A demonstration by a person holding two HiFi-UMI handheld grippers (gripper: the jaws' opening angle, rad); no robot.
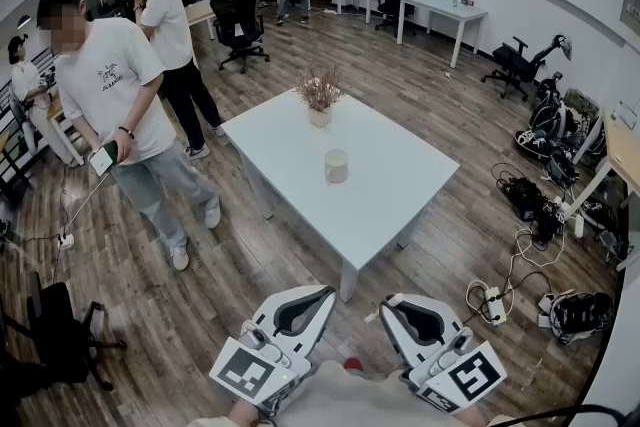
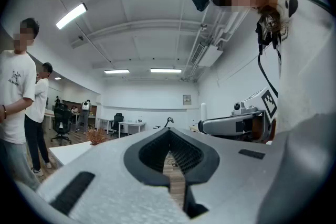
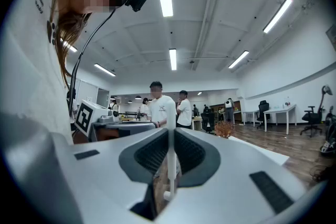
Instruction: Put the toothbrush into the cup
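The right gripper (image 3: 171,132) has its jaws clamped on the toothbrush (image 3: 171,165), a thin white shaft pinched in the seam between the pads. Its long axis runs up and down in the right gripper view, crosswise to the way the jaws reach, one end just clearing the tips and the other hanging below. Which end carries the bristles I cannot tell. Held that way, it looks ready to be dropped end-first into an upright vessel.

The left gripper (image 2: 169,136) has its jaws closed on nothing – only floor shows through the slit lower down – so it seems merely parked. In the head view both grippers sit low and close to the body, well apart from the white desk (image 1: 385,190).

On that desk the cup (image 1: 336,165) stands upright near the middle, mouth up, with a small vase of dried flowers (image 1: 319,100) beyond it. The approach is not yet made.
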